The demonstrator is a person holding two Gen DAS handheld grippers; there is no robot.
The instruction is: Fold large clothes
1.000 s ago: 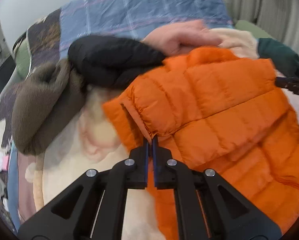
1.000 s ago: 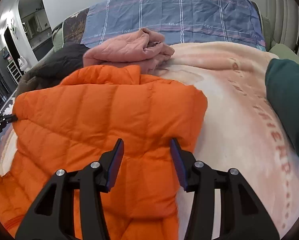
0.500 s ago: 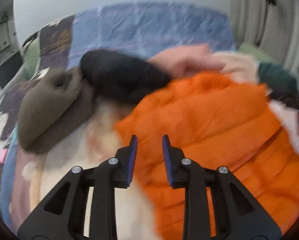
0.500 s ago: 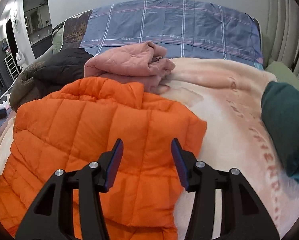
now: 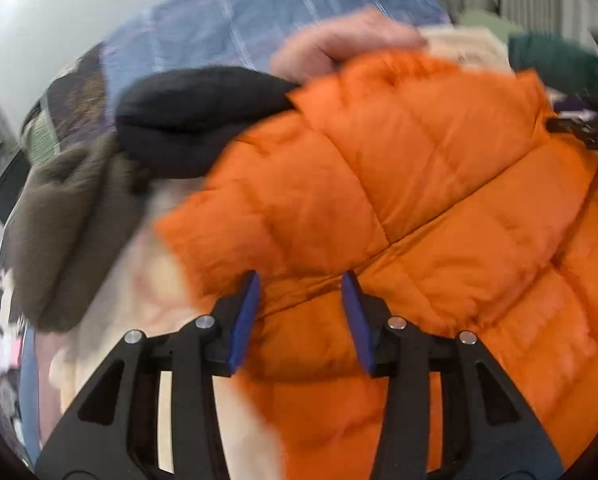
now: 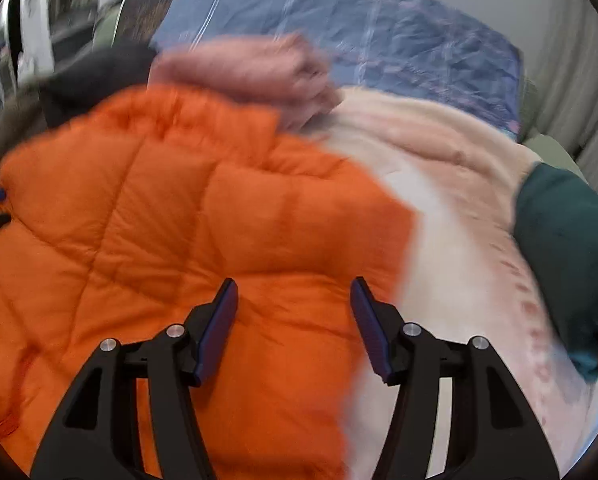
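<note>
An orange puffer jacket (image 5: 419,208) lies folded over on a cream blanket (image 6: 439,208) on a bed. It also fills the left of the right wrist view (image 6: 171,232). My left gripper (image 5: 299,300) is open and empty, just above the jacket's near left part. My right gripper (image 6: 295,308) is open and empty, over the jacket's right edge. The right gripper shows as a dark shape at the right edge of the left wrist view (image 5: 587,132). Both views are motion-blurred.
A black garment (image 5: 195,120) and a brown fleece (image 5: 67,220) lie left of the jacket. A folded pink garment (image 6: 251,72) lies behind it. A dark green garment (image 6: 571,248) lies to the right. A blue plaid cover (image 6: 379,28) is at the bed's head.
My left gripper has let go of the jacket's edge and opened wide, then shifted right over the jacket. My right gripper stayed open and moved nearer and lower.
</note>
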